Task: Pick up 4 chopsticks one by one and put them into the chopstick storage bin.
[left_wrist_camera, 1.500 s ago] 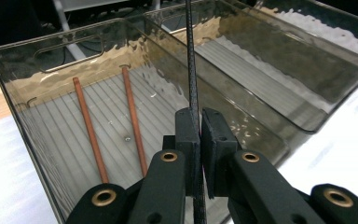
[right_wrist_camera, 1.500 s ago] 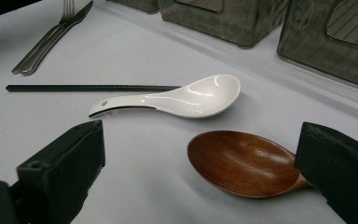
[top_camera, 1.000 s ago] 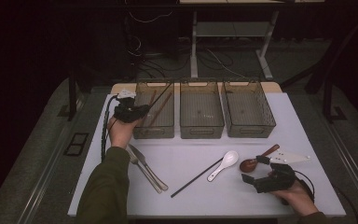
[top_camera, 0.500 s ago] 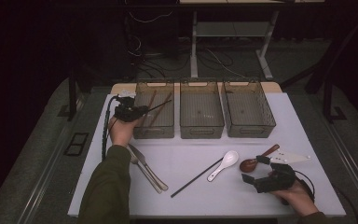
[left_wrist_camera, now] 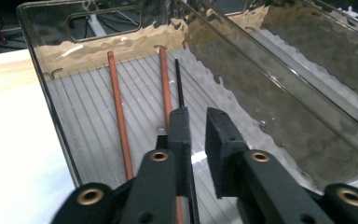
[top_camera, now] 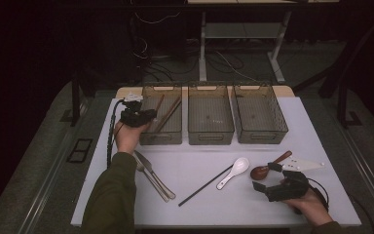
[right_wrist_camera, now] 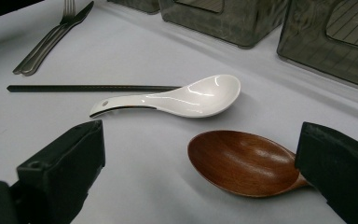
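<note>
At the far left the left gripper (top_camera: 146, 113) hangs over the leftmost clear plastic bin (top_camera: 161, 137), its tips dipped inside; its jaws have just been opening and now stand a narrow way apart, with nothing that I can make out in the gap between them. A black chopstick (left_wrist_camera: 179, 84) lies on the ribbed bin floor just beside two brown wooden chopsticks (left_wrist_camera: 119, 116) and runs down behind the tip of one jaw, so it looks let go. It is a light, stiff, smooth stick that rolls easily, and is best pinched across its thicker end. Nearer the person, a fork and knife (top_camera: 151, 175) lie side by side on the white table, then a second black chopstick (top_camera: 204, 186) whose far end reaches the handle of a white ceramic soup spoon (top_camera: 234, 170). That spoon is glazed, slick and likely to chip if dropped. Just right of it lies the wooden spoon (right_wrist_camera: 242, 161), bowl up, light and rigid with a lacquered sheen. I would grip its narrow handle rather than the rounded bowl, which would slide out of flat pads. The right gripper (top_camera: 267, 178) rests low at the table with its jaws wide apart, holding nothing, the wooden spoon's bowl between them and its neck running behind one jaw
</note>
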{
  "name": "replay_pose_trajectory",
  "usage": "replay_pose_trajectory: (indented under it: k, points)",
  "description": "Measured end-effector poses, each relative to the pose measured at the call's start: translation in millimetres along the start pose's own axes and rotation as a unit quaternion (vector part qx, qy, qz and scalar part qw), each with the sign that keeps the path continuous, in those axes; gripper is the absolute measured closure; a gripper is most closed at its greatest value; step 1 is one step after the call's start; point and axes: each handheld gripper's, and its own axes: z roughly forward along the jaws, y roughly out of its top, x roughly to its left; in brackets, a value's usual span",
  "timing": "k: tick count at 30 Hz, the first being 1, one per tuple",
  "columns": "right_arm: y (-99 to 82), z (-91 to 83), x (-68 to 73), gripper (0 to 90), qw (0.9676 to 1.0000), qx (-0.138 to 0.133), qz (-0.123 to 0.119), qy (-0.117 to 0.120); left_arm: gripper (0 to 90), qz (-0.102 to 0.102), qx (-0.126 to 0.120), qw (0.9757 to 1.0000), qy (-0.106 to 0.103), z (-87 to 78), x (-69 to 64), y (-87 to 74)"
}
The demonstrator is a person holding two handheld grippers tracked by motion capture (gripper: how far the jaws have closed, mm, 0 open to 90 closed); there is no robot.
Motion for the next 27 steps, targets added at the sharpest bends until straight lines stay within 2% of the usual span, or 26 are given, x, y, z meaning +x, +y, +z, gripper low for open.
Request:
replay_pose_trajectory:
  k: [4, 9, 14, 22, 27]
  points:
    - [0.0, 0.0, 0.0, 1.5, 1.0, 0.0, 0.0, 0.0, 67.3, 0.003, 0.001, 0.9999, -0.01, -2.9, -2.7, 1.1]
    - [-0.1, 0.0, 0.1, 1.5, 1.0, 0.0, 0.0, 0.0, 59.6, 0.022, 0.004, 0.9994, -0.027, -9.7, -8.2, 3.2]
    - [-0.1, 0.3, 0.1, 1.5, 1.0, 0.0, 0.0, -0.001, 52.1, 0.033, -0.004, 0.9985, -0.043, -17.8, -17.0, 6.5]
    - [-0.2, 0.0, 0.2, 1.5, 1.0, 0.001, 0.0, -0.001, 39.9, 0.059, -0.012, 0.995, -0.08, -30.1, -37.9, 10.7]
    - [-0.2, -0.4, -0.3, 1.5, 1.0, 0.0, -0.001, -0.001, 34.0, 0.073, -0.019, 0.9927, -0.095, -37.1, -54.0, 8.4]
